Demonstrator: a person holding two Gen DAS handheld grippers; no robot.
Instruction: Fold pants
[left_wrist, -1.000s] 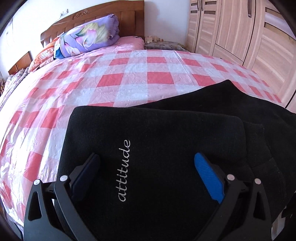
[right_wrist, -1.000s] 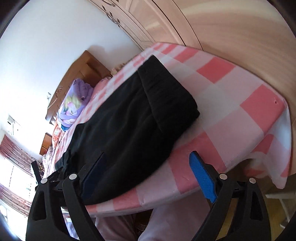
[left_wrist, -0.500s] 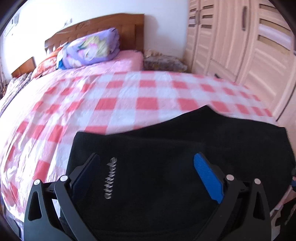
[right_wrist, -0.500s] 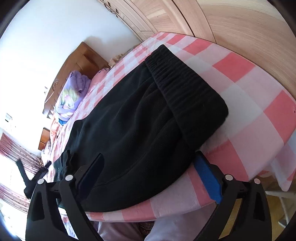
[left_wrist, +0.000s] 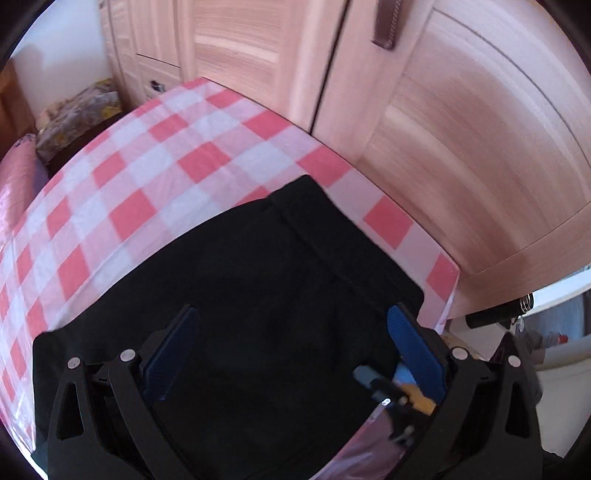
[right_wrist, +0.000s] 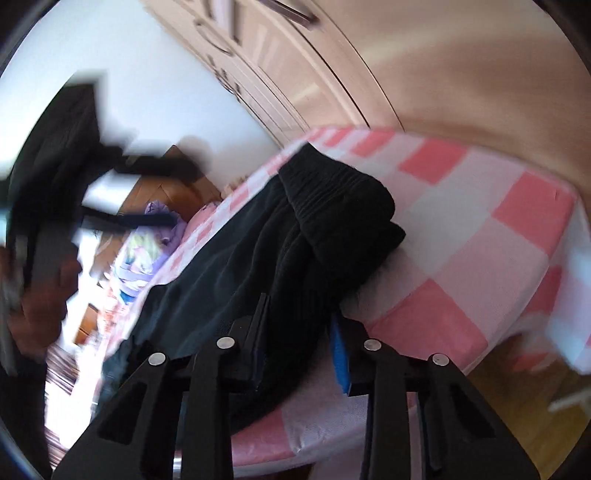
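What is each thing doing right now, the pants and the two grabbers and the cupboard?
Pants: black, lying folded on the checked bed.
Right gripper: closing on the near edge of the pants.
Left gripper: open above the pants, holding nothing.
Cupboard doors: shut.

We saw bare checked bed (left_wrist: 155, 177) open beyond the black pants (left_wrist: 280, 295); the wardrobe (left_wrist: 461, 155) stood close along its far edge.

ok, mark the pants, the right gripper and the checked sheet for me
pants (right_wrist: 258, 258): right wrist view, on the black leg fabric.
right gripper (right_wrist: 299, 343): right wrist view, midway between fingertips.
checked sheet (left_wrist: 155, 173): left wrist view, on a bare check.
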